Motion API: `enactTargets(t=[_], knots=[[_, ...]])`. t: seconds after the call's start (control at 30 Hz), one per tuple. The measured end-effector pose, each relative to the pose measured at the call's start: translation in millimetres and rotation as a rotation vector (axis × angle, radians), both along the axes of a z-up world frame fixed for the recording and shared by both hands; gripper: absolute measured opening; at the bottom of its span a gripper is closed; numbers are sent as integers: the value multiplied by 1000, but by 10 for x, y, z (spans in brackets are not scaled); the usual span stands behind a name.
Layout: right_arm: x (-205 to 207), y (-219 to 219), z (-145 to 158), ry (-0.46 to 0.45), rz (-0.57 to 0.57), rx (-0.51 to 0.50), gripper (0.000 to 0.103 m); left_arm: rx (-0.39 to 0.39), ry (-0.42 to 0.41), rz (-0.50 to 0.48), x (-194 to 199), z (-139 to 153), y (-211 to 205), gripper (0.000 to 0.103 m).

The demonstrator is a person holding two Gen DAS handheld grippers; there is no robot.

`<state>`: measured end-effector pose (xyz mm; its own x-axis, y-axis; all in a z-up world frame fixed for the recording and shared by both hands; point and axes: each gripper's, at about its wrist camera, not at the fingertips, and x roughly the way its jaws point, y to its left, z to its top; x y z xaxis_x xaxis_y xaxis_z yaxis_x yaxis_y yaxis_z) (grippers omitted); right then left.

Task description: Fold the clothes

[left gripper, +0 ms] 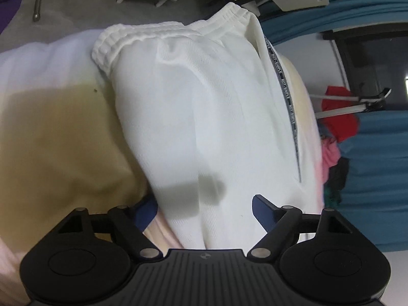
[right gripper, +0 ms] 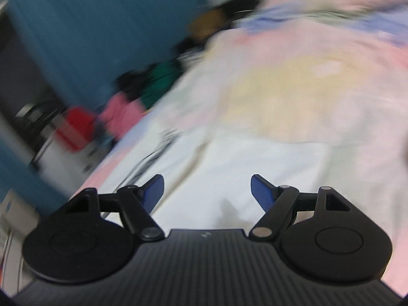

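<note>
White sweatpants (left gripper: 204, 107) lie on a pastel bedspread (left gripper: 63, 132), their elastic waistband (left gripper: 168, 33) at the far end and a black lettered side stripe (left gripper: 287, 94) along the right edge. My left gripper (left gripper: 205, 210) is open, its blue fingers (left gripper: 264, 213) straddling the near end of the folded pants; the left finger is partly hidden behind the cloth. In the blurred right wrist view, my right gripper (right gripper: 206, 191) is open and empty just above the white fabric (right gripper: 229, 168).
A pile of coloured clothes (left gripper: 334, 132) lies at the bed's right side, also in the right wrist view (right gripper: 122, 109). Blue curtains (left gripper: 377, 158), a white stand (left gripper: 352, 102) and furniture legs (left gripper: 38, 0) surround the bed.
</note>
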<state>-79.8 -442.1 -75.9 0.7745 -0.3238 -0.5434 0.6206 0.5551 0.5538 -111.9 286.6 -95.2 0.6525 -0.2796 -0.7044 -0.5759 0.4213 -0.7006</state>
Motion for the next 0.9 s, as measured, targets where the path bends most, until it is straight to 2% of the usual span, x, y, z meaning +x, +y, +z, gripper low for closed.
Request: enactTargets(t=[0.07,0.13,0.2,0.27,0.3,0.37,0.43,0.47,0.5,0.57,0.6,0.63,0.67,0.7,0.77,0.9], knots=[[-120,-178,-86,12,-98,50,78,10,-1,6,10,-15,11,77],[-226,-334,-197,22,-171,111,75,-23,-44,24,-34,-21,51,72],[-308,-466,-321,41,-237,168,72,-77,-156,2,-91,34,80,70],[-300,-530,-464,46,-247,244,72,-92,-244,-11,-143,135,111,70],[-294,-560,-536,49,-251,283,72,-92,-257,-10,-167,189,103,70],[-248,-597,-674,55,-239,348,72,-97,-232,-12,-161,193,82,71],[-134,-596,-818,64,-208,406,67,-110,-155,-15,-89,65,71,69],[-76,-602,-890,69,-201,428,61,-116,-117,-17,-54,3,66,63],[-11,-608,-921,81,-204,434,46,-115,-84,-21,-29,-45,57,59],[84,-603,-923,75,-190,409,37,-97,-39,-28,59,-131,35,49],[131,-595,-907,64,-178,389,26,-82,-37,-21,87,-137,32,47],[171,-586,-852,57,-174,357,18,-66,-35,-15,115,-143,28,36],[210,-578,-793,51,-170,324,14,-48,-33,-9,142,-146,33,24],[247,-558,-719,47,-159,287,10,-32,-31,-3,167,-149,37,19],[300,-528,-578,38,-144,212,7,-27,-53,19,127,-122,55,11],[332,-511,-341,-10,-153,105,6,-9,-147,46,15,58,98,8]])
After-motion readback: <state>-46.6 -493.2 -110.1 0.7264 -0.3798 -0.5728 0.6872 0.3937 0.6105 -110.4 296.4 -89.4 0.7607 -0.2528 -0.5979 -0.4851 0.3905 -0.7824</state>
